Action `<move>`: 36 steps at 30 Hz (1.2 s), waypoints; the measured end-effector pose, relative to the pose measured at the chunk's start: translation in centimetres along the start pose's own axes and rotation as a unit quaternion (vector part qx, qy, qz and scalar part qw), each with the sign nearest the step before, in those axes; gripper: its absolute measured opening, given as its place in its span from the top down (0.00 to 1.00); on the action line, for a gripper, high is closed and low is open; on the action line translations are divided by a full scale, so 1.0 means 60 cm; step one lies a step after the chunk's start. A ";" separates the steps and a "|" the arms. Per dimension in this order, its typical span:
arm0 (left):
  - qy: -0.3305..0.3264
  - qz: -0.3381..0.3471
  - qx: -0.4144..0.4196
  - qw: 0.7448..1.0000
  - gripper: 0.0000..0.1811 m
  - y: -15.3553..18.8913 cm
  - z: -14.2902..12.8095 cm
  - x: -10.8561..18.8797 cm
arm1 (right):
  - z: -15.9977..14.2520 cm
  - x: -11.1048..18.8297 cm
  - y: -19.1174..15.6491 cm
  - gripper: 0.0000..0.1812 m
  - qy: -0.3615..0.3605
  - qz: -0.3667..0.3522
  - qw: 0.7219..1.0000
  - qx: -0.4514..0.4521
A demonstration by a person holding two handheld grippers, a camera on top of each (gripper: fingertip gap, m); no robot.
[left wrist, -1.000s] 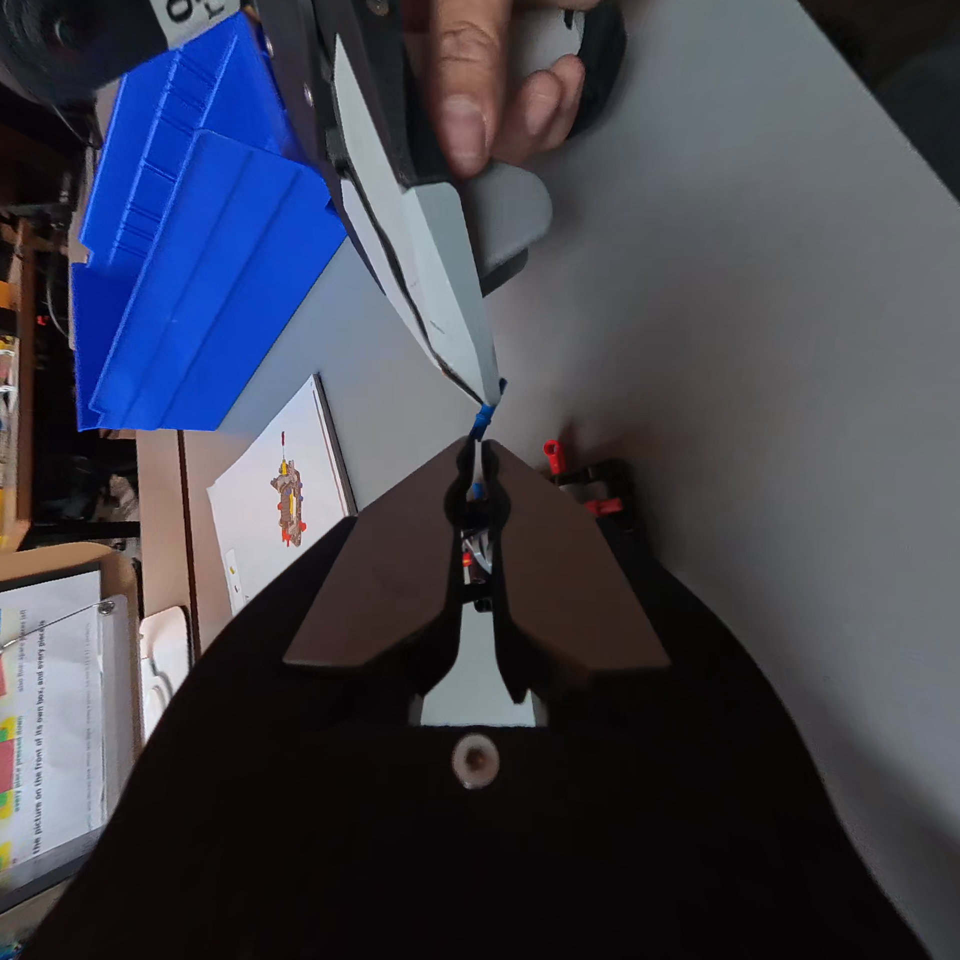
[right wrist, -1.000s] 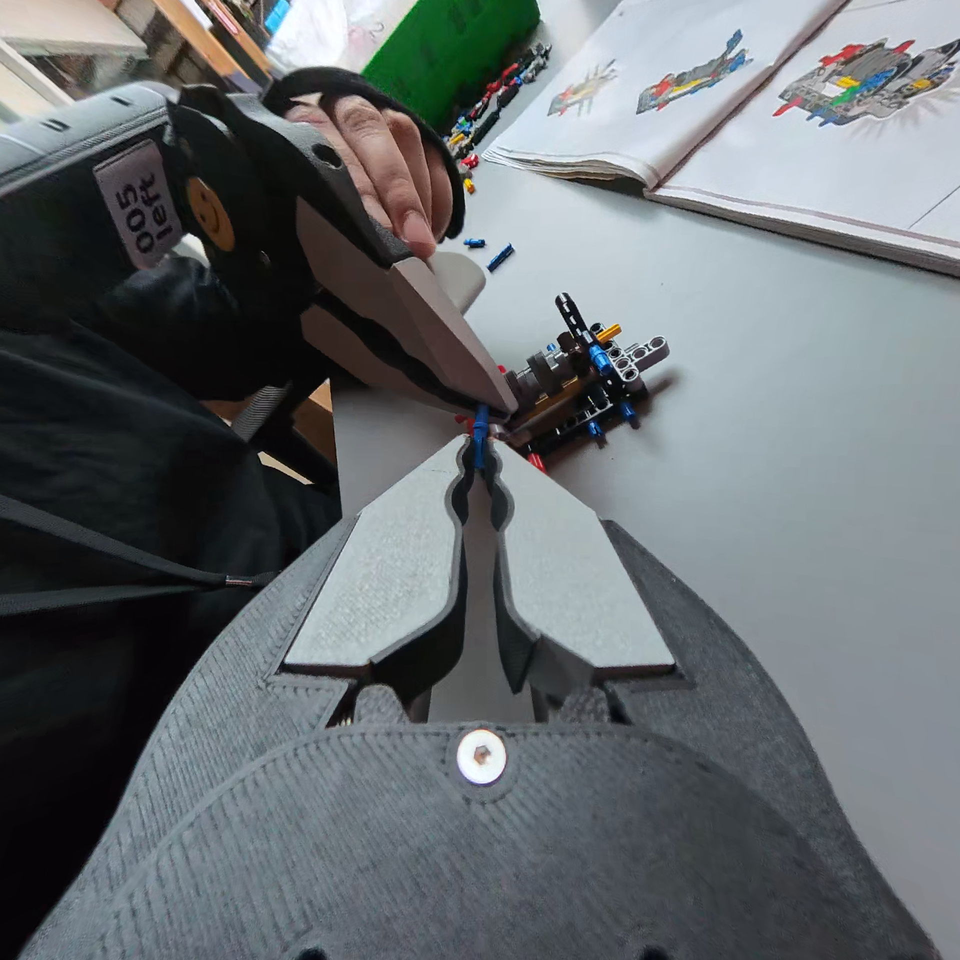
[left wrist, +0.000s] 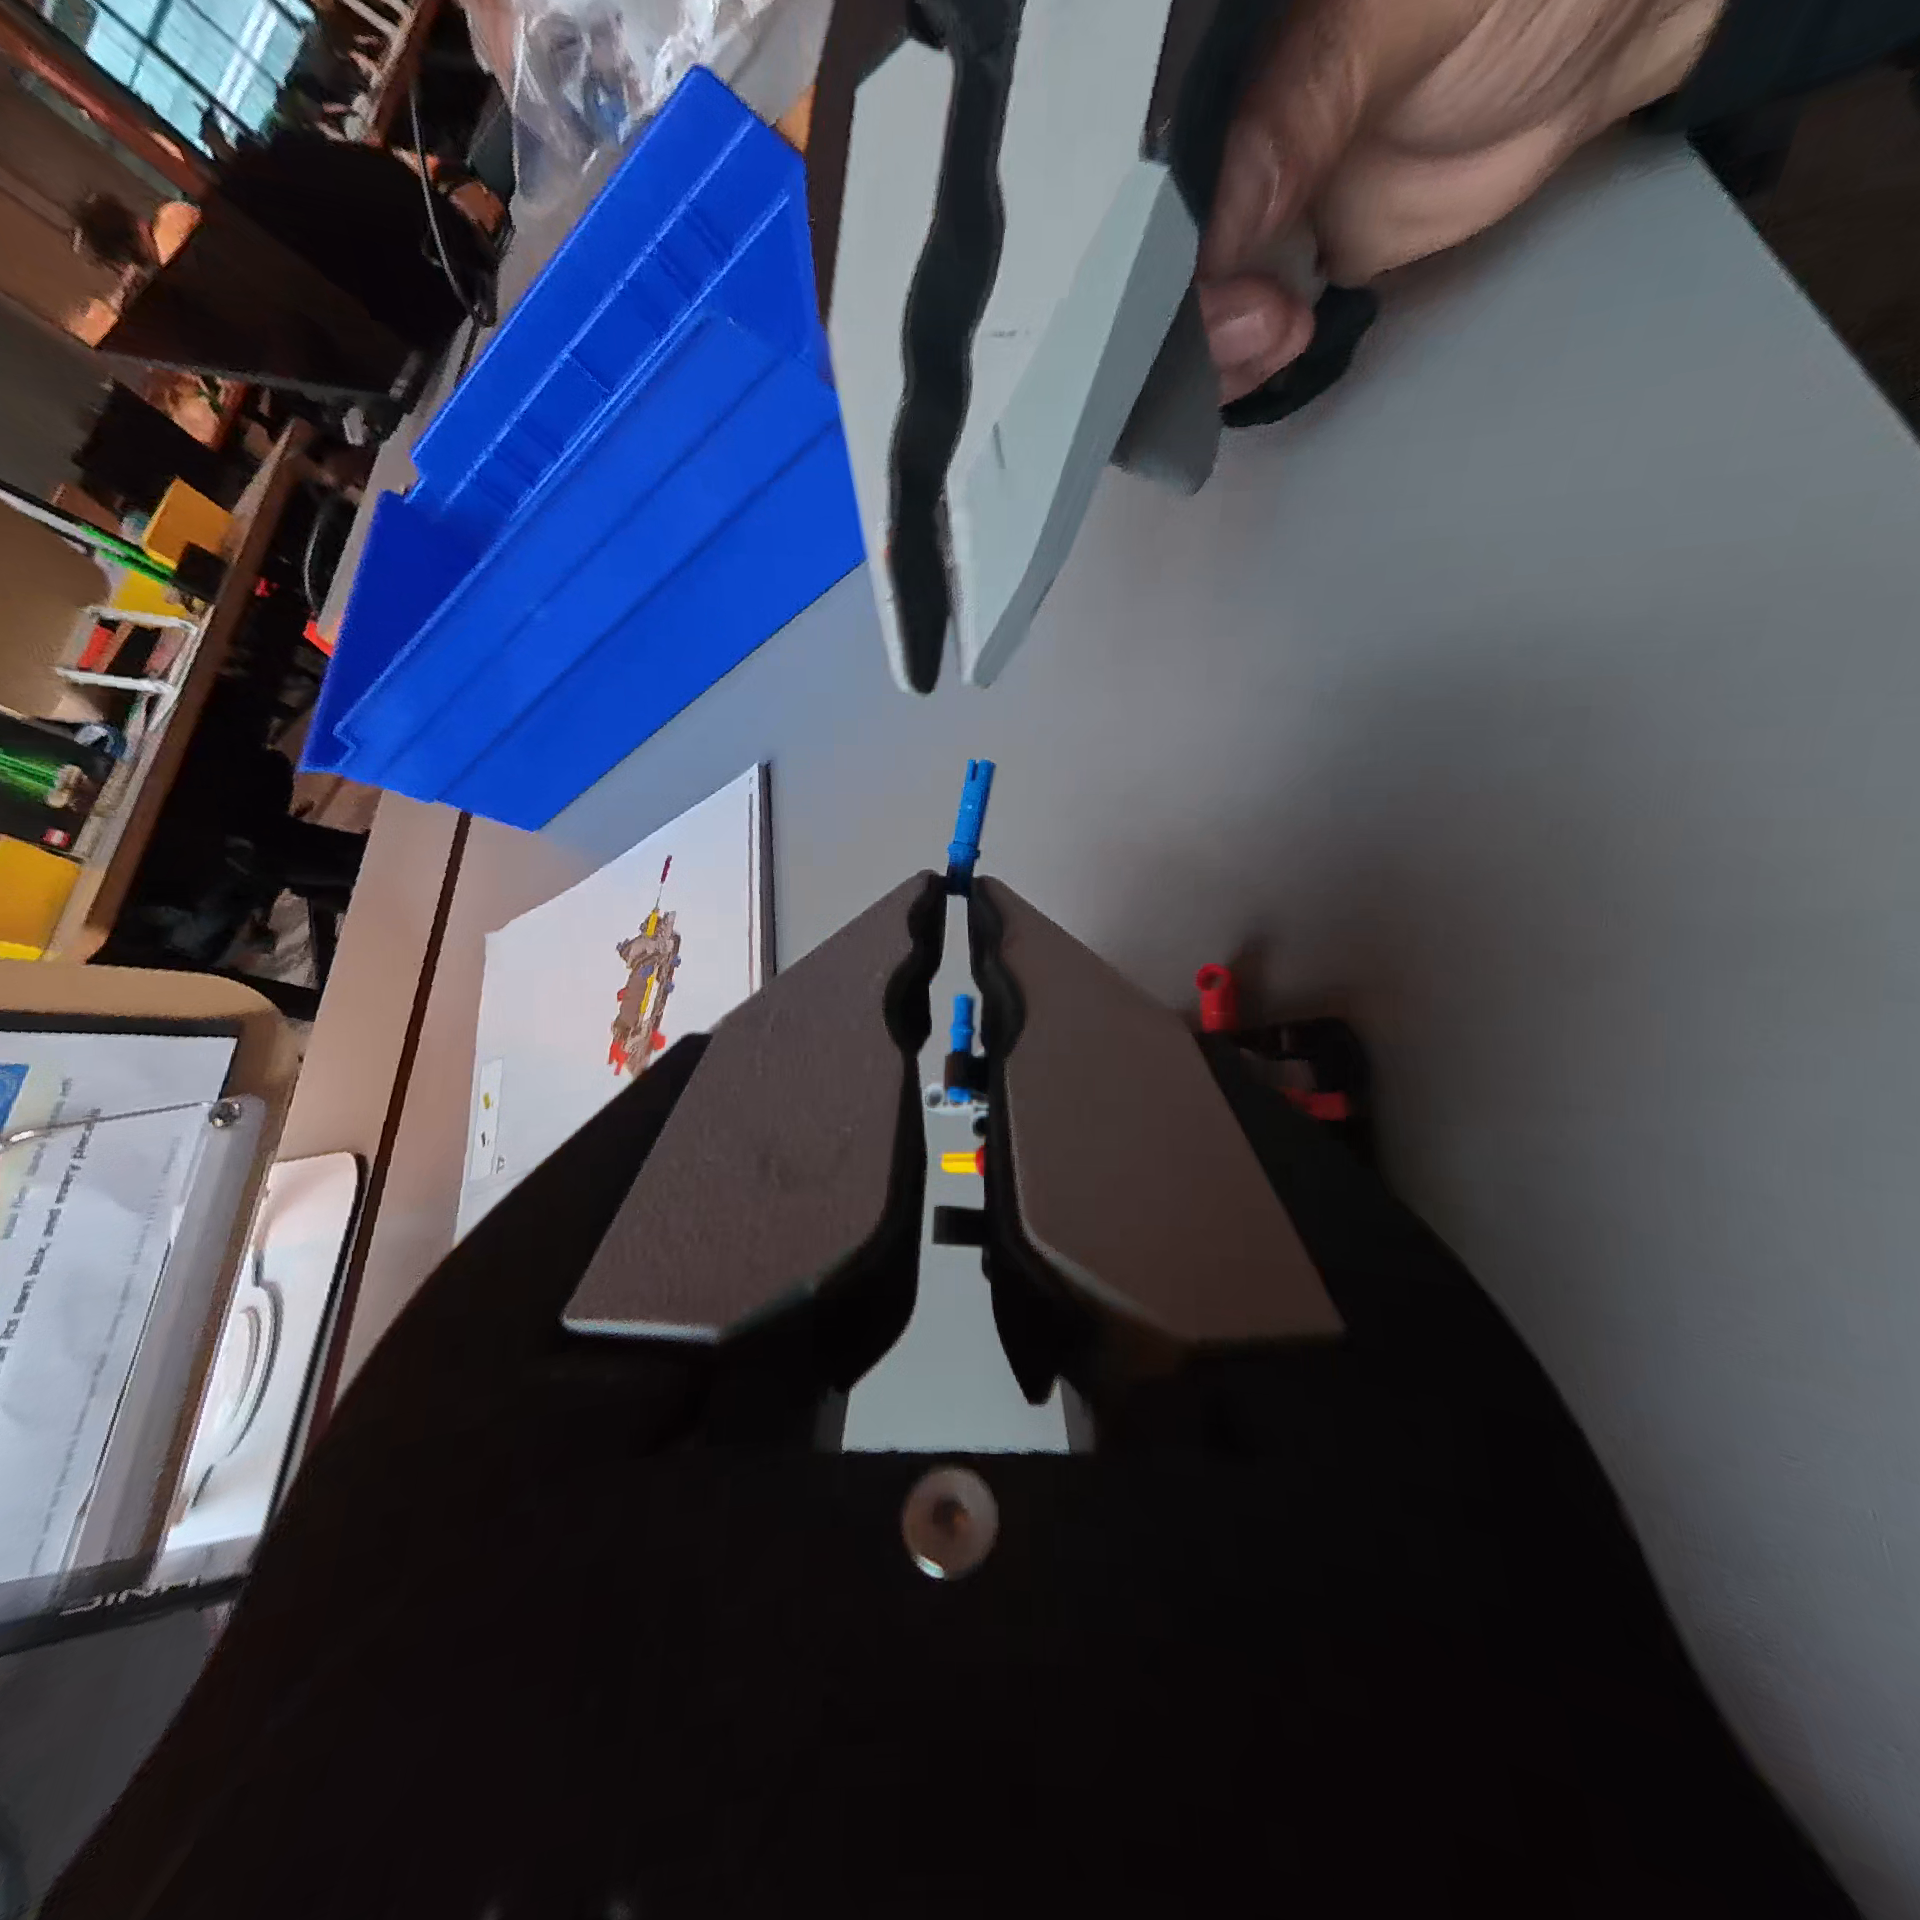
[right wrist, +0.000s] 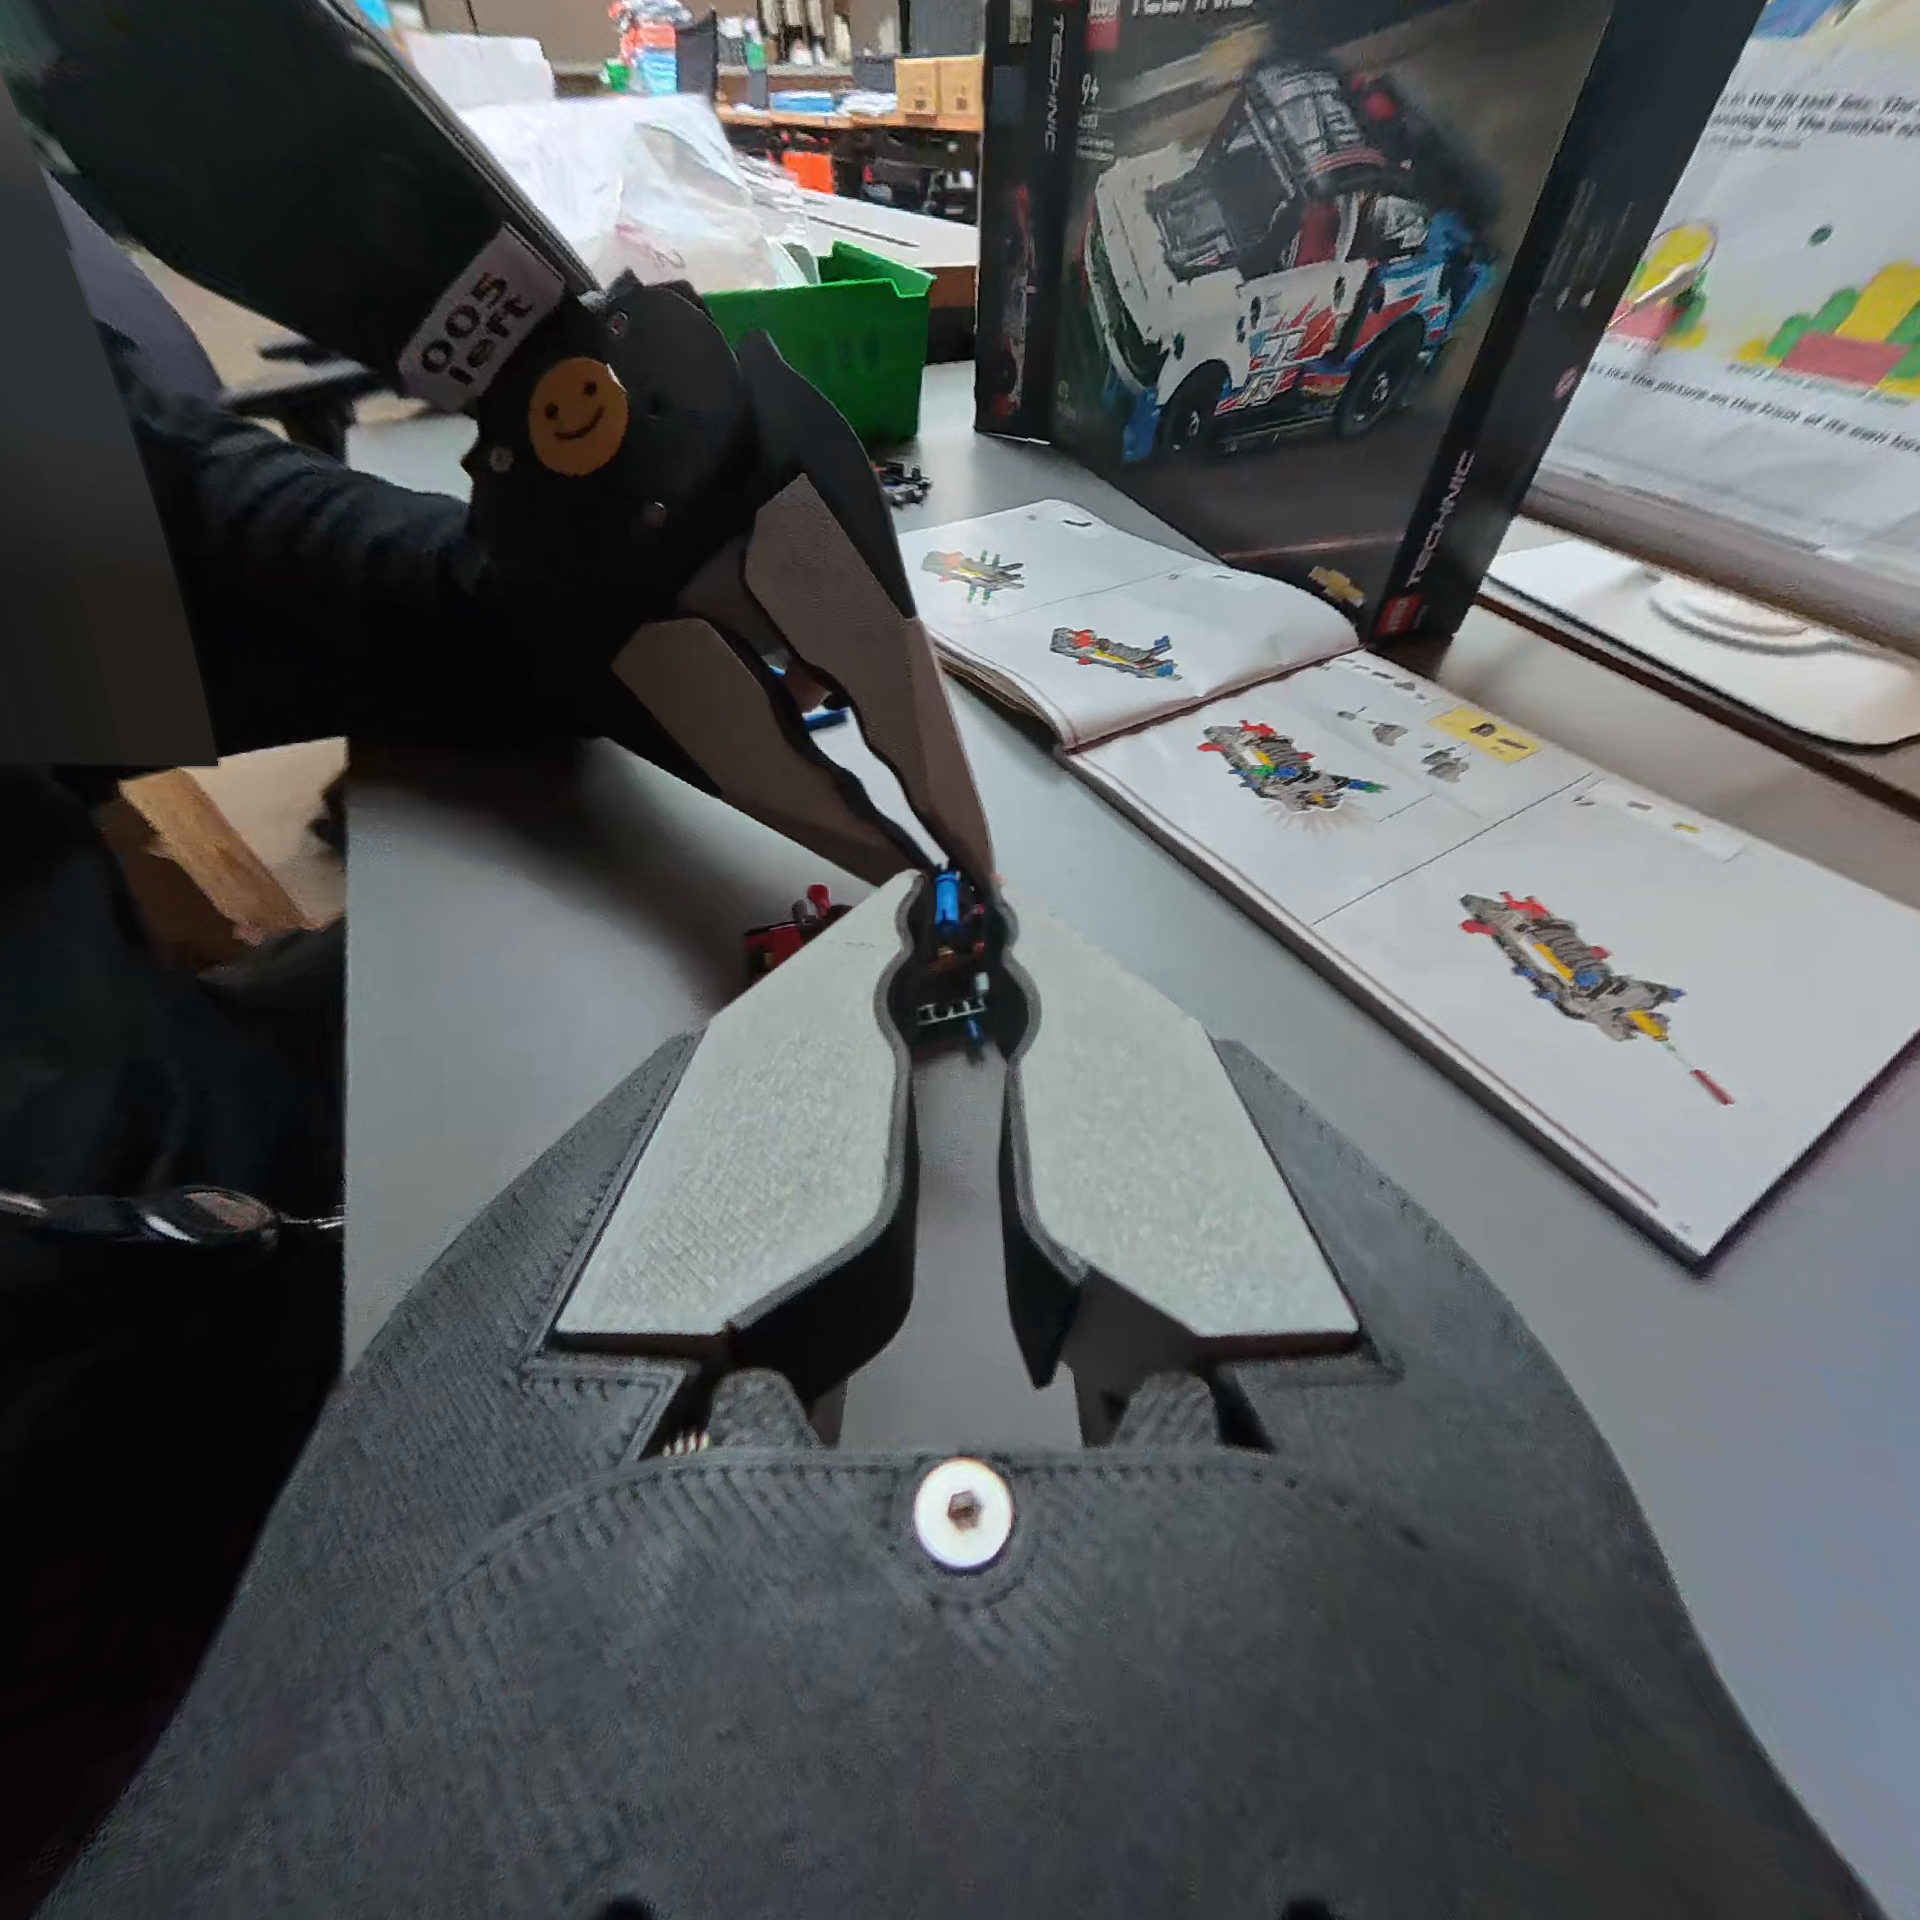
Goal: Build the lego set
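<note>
— Any writing around the box (right wrist: 1247, 312)?
— Brand marks and numbers are printed on its front and spine. Right of it, a white sheet (right wrist: 1766, 260) carries lines of print.
— And left of the box?
— A white label (right wrist: 473, 327) with characters and a yellow smiley sticker (right wrist: 578, 416), both on the left gripper (right wrist: 951, 868).

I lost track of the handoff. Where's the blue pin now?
In the left wrist view, the blue pin is pinched in the left gripper, just below the right gripper.
</note>
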State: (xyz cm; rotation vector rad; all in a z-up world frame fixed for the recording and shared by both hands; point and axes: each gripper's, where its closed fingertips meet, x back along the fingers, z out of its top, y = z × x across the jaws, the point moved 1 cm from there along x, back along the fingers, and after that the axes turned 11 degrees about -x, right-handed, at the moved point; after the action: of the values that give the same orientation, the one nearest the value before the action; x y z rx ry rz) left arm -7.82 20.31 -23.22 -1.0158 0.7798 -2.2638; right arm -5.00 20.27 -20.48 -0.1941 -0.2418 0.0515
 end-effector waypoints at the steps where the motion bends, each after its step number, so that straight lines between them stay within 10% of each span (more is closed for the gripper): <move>1: 0.007 -0.004 -0.004 1.000 0.99 0.004 0.005 0.000 | 0.001 -0.001 -0.001 0.97 -0.002 -0.014 1.000 0.024; 36: 0.012 0.005 0.000 1.000 0.99 0.001 0.008 0.006 | -0.017 -0.015 -0.009 1.00 -0.058 -0.103 0.971 0.206</move>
State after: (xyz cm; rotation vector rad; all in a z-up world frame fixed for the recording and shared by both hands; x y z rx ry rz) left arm -7.62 19.89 -22.85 -0.9849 0.7922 -2.2711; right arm -5.59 19.48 -21.57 0.2499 -0.3607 -0.0935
